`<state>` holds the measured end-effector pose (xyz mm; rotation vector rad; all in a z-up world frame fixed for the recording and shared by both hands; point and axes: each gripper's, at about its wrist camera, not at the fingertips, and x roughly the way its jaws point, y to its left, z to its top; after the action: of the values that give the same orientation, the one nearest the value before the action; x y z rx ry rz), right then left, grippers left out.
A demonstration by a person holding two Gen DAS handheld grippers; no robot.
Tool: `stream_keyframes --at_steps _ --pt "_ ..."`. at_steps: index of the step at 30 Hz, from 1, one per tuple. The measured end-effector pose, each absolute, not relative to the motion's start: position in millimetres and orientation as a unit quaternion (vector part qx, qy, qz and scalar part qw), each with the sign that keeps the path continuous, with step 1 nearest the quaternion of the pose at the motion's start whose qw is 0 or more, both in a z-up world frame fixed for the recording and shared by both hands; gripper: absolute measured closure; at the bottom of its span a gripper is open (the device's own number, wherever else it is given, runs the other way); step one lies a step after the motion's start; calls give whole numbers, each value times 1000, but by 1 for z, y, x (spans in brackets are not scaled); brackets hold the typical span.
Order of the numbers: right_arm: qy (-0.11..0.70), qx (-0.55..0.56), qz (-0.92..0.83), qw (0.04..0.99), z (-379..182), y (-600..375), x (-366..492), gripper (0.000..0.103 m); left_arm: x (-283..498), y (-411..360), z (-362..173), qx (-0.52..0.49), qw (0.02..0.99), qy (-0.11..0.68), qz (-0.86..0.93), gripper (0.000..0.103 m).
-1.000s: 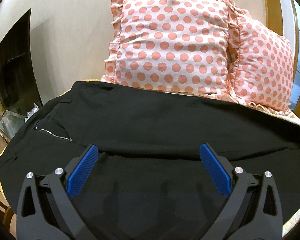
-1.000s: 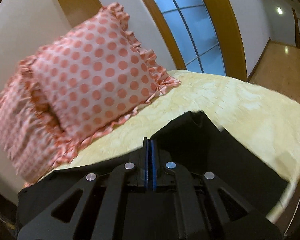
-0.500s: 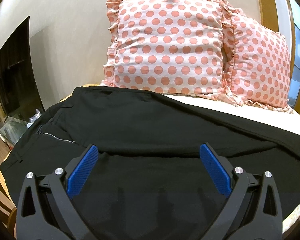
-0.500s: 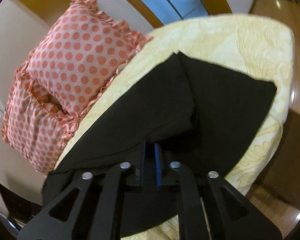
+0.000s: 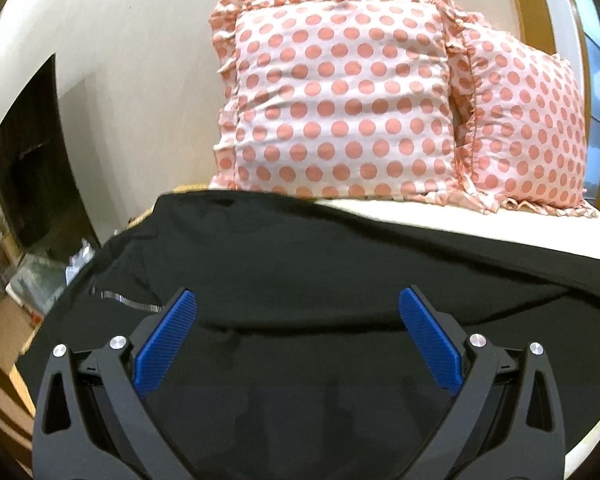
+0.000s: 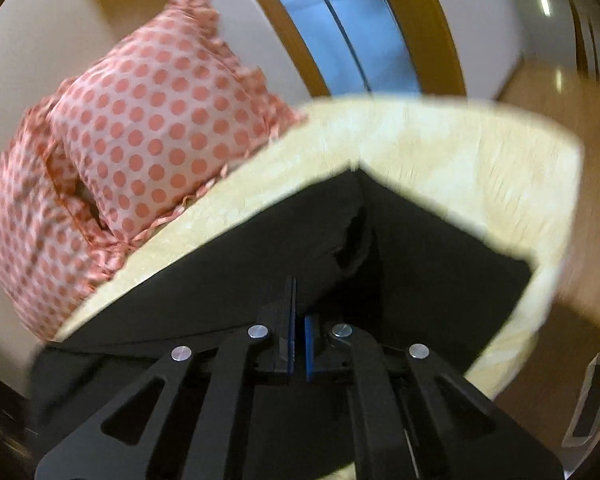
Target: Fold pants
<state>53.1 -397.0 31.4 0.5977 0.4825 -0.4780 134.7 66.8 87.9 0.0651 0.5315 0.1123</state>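
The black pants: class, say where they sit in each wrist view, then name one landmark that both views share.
Left wrist view: the black pants fill the lower half, spread under the open left tool, zipper at the left.
Right wrist view: the black pants cover the centre and bottom, a leg pinched in the shut right tool.
Shared landmark: the polka-dot pillows behind them.

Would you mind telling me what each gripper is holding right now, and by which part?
The right gripper is shut on the black pants, pinching a raised fold near the leg end. The left gripper is open, holding nothing.
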Motion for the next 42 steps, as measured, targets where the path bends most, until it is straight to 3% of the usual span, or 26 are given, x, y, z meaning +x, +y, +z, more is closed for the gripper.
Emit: stream_keyframes --at_steps 5,15,23,26,28,30,36,42 --pt "212 282 -255 900 41 -402 32 100 163 97 106 31 957 281 59 2" --pt "236 278 -258 895 27 -405 36 100 323 189 114 -109 914 379 97 4" --pt "249 263 -268 893 25 -406 45 100 428 240 63 -177 844 478 166 33" --pt "254 250 -274 893 26 -405 50 100 440 254 50 -237 828 481 166 36" --pt "255 247 -275 894 26 -405 52 100 443 261 43 -253 821 483 170 55" --pt "254 246 -274 894 27 -405 53 100 438 268 42 -264 825 474 157 91" --pt "235 241 -270 902 38 -411 53 100 387 281 70 -269 842 451 125 99" --pt "205 238 -262 913 62 -428 50 100 254 285 132 -229 888 389 91 99"
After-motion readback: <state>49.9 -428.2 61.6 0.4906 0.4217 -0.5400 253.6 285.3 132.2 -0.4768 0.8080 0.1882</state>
